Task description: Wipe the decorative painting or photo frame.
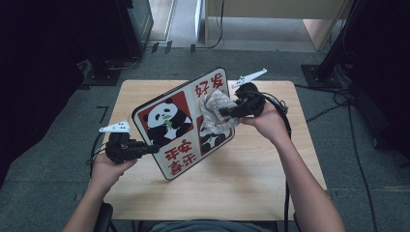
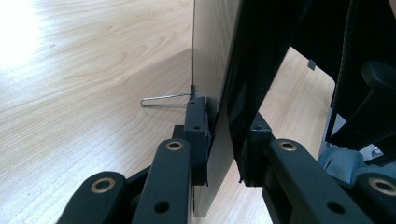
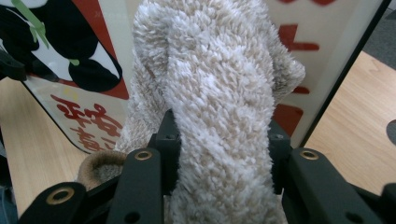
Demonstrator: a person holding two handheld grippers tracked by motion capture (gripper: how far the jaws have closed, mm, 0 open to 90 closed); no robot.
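Right now your left tongs [image 1: 153, 149] pinch the panda board's [image 1: 181, 123] lower-left edge, propping it tilted on the table [image 1: 251, 169], while your right tongs [image 1: 225, 112] grip the cloth [image 1: 215, 113] against its face, upper right, directly ahead.

Both hand-held grippers [image 1: 153, 149] [image 1: 223, 112] clamped, arms raised

Panda board [image 1: 167, 130] tilted upright on table; fluffy beige cloth [image 1: 216, 113] against face.
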